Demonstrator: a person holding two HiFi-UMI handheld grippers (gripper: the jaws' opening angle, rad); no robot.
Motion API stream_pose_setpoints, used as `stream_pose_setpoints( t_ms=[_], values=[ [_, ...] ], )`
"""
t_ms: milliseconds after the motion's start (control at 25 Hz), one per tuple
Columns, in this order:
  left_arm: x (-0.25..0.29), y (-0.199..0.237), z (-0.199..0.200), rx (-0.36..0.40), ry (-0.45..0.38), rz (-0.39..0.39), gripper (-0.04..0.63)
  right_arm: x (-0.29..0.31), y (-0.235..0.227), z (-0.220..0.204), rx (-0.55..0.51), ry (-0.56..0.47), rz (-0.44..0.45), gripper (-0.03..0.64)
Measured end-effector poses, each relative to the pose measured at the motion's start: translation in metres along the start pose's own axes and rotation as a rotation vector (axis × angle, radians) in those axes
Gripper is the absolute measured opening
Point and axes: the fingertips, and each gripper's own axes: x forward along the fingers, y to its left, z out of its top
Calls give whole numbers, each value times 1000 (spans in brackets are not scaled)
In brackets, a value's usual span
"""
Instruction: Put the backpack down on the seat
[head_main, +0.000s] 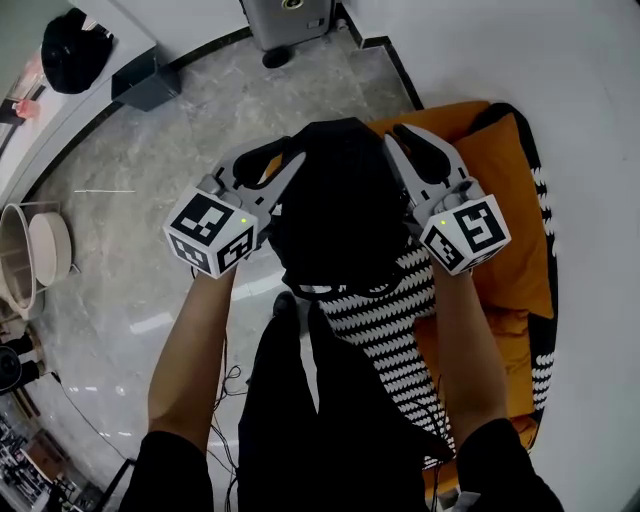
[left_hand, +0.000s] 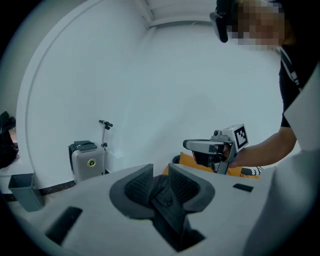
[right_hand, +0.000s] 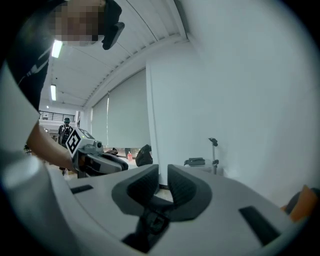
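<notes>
In the head view a black backpack (head_main: 340, 200) hangs between my two grippers, over the left edge of an orange seat (head_main: 510, 200) draped with a black-and-white zigzag cloth (head_main: 390, 320). My left gripper (head_main: 285, 160) grips its left side and my right gripper (head_main: 397, 140) its right. In the left gripper view the jaws (left_hand: 160, 172) are pinched on a black strap (left_hand: 165, 197). My right gripper (left_hand: 200, 145) shows beyond, in front of the orange seat (left_hand: 187, 162). In the right gripper view the jaws (right_hand: 163, 175) stand nearly together, with a black strap (right_hand: 155, 220) low between the pads.
A grey ride-on suitcase (head_main: 290, 20) stands by the far wall, with a dark bin (head_main: 145, 85) to its left. Round white bowls (head_main: 45, 250) sit at the left edge. Grey marble floor (head_main: 150, 300) lies left of the seat. My legs in black trousers stand against the seat's front.
</notes>
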Motion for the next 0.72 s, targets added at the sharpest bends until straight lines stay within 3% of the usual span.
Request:
stream_pose_setpoints(
  t_ms=[360,720],
  values=[
    [-62,-53,66,-20,-135,-107,37,-41,66,82,-39,-46,24,39],
    [-119,-114,109,19,-187,-216,23,-93,143,133,-3,-106,51,31]
  ],
)
